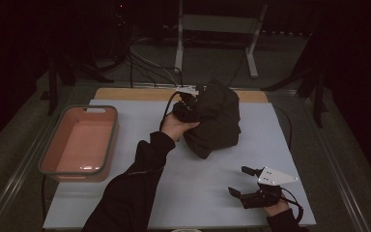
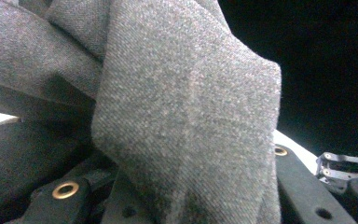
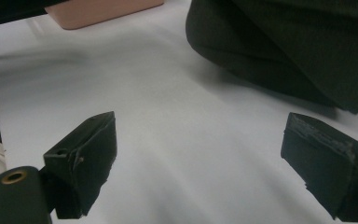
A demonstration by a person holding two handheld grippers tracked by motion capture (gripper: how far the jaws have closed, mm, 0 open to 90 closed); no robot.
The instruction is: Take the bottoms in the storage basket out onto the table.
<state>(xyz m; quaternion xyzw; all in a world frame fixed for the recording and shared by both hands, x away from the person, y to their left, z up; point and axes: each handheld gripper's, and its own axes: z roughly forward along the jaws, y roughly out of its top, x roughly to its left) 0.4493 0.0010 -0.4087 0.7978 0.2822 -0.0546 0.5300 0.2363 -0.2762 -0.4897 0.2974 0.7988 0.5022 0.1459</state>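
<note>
With the left tongs (image 1: 189, 107) clamped on the dark cloth (image 1: 216, 123) bundled at upper centre of the desk (image 1: 207, 193), folding seems underway, and the open right tongs (image 1: 239, 181) should next take a corner.

one dark cloth (image 1: 215, 123), one pink bin (image 1: 79, 140), two tools

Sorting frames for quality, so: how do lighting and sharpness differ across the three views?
High view: dim, background nearly black, only the white table bright. Left gripper view: dark cloth very close, weave sharp, black beyond. Right gripper view: evenly lit, soft shadows under the right gripper.
</note>
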